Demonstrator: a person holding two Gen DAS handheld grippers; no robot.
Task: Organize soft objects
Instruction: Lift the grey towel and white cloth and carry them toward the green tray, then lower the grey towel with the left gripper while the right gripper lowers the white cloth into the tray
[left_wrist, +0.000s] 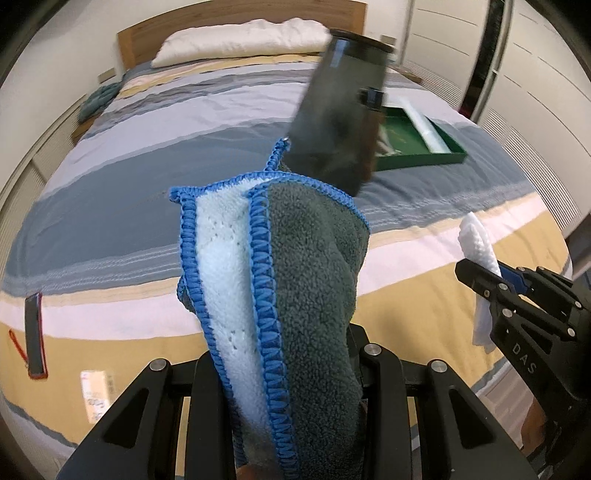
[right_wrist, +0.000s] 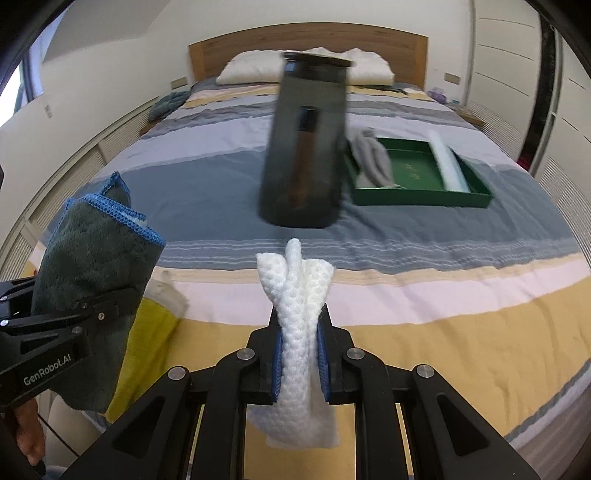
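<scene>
Left gripper (right_wrist: 77, 314) clamped on grey towel (left_wrist: 295, 280), blue-stitched edge, bunched between narrow jaws, held above bed (right_wrist: 443, 332) foot. Right gripper (right_wrist: 300, 347) nearly closed, pinching white cloth (right_wrist: 299, 332) upright between blue pads (right_wrist: 322, 354), also above bed foot. Green tray (right_wrist: 421, 195) mid-bed toward right edge, holding grey cloth (right_wrist: 371, 158) and white roll (right_wrist: 448, 166). Pillow (right_wrist: 255, 68) at bed head. Phone (left_wrist: 35, 336) on bed near left edge.

The right claw (right_wrist: 300, 354) pinches a white waffle cloth (right_wrist: 297, 317) above the striped bed (right_wrist: 443, 314), with a green tray (right_wrist: 424, 195) beyond and the left claw (right_wrist: 74, 314) gripping a grey towel (right_wrist: 92, 258).
</scene>
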